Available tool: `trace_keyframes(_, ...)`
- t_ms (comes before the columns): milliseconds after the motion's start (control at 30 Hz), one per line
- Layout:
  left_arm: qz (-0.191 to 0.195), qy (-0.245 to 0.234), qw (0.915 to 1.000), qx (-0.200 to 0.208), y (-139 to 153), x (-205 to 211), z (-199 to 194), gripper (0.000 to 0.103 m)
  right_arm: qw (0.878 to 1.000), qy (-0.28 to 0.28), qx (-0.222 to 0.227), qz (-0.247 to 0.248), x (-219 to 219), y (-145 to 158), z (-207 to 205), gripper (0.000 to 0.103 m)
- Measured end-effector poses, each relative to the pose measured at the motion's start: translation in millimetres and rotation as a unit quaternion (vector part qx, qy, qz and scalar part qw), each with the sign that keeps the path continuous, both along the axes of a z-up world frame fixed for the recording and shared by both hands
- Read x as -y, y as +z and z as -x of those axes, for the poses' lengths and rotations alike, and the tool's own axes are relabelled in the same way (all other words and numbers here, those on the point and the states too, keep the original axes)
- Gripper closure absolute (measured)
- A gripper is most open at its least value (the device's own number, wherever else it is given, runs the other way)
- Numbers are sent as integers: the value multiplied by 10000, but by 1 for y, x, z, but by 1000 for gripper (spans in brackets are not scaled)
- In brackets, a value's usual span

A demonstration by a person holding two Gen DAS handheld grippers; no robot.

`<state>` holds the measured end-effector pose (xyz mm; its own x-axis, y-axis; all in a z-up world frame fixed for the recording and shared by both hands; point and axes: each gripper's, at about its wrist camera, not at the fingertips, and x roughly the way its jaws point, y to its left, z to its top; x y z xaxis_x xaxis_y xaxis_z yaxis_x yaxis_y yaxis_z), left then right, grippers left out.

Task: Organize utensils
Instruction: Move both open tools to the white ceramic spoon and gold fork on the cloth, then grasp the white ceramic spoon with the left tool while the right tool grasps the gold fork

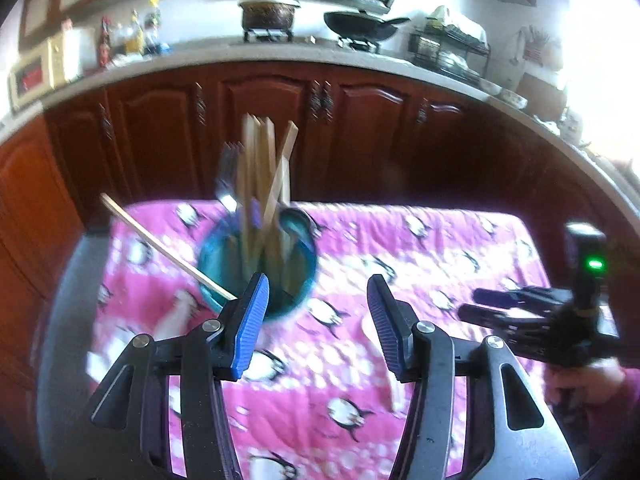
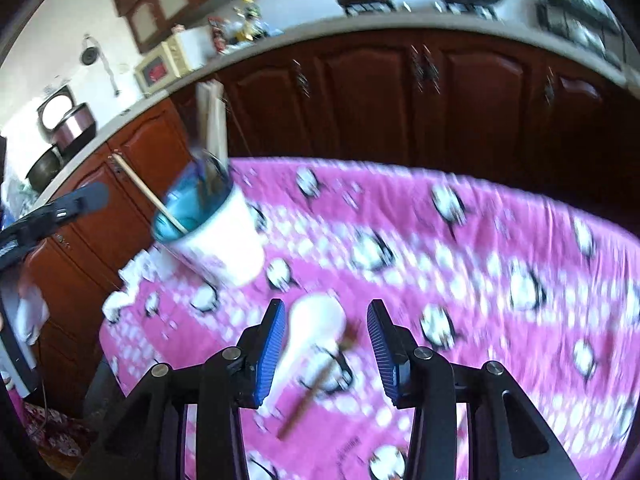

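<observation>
Most utensils already stand in the cup. Your right tool, spread and holding nothing, straddles the white spoon and stick remaining on the bench. Left tool is spread too.

A kitchen is seen. Dark red-brown wooden cabinet doors are set under a pale countertop, on which a clay pot and a black wok are placed (each on a burner). A dish rack is stood further right. Strong daylight is cast from the right.
</observation>
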<state>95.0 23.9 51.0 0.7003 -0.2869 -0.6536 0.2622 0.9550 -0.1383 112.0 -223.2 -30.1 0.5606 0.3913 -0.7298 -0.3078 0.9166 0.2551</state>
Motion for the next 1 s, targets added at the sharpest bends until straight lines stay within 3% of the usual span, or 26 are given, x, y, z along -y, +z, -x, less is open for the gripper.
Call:
trace_keyframes(200, 350, -428, 9969, -562, -44, 20, 4, 52, 9956, -283, -721, -525, 23, -57, -13, 63)
trace_keyframes(367, 564, -587, 9911, -1049, -76, 31, -5, 52, 9949, -89, -798, -612, 17, -85, -35, 65)
trace_keyframes(500, 640, -543, 9884, -1265, -94, 37, -18, 52, 9956, 133, -766, -517, 8, -94, -51, 69)
trace_keyframes(600, 753, -496, 9850, -1469, -108, 44, -33, 52, 9949, 250, -800, -561, 4, -102, -63, 82)
trace_keyframes(667, 750, -485, 9838, -1552, -117, 48, -39, 52, 9939, 322, -812, -667, 4, -105, -67, 97)
trace_keyframes(1000, 437, -402, 9822, -1783, -152, 87, -81, 52, 9901, 273, -834, -1096, 51, -99, -36, 99)
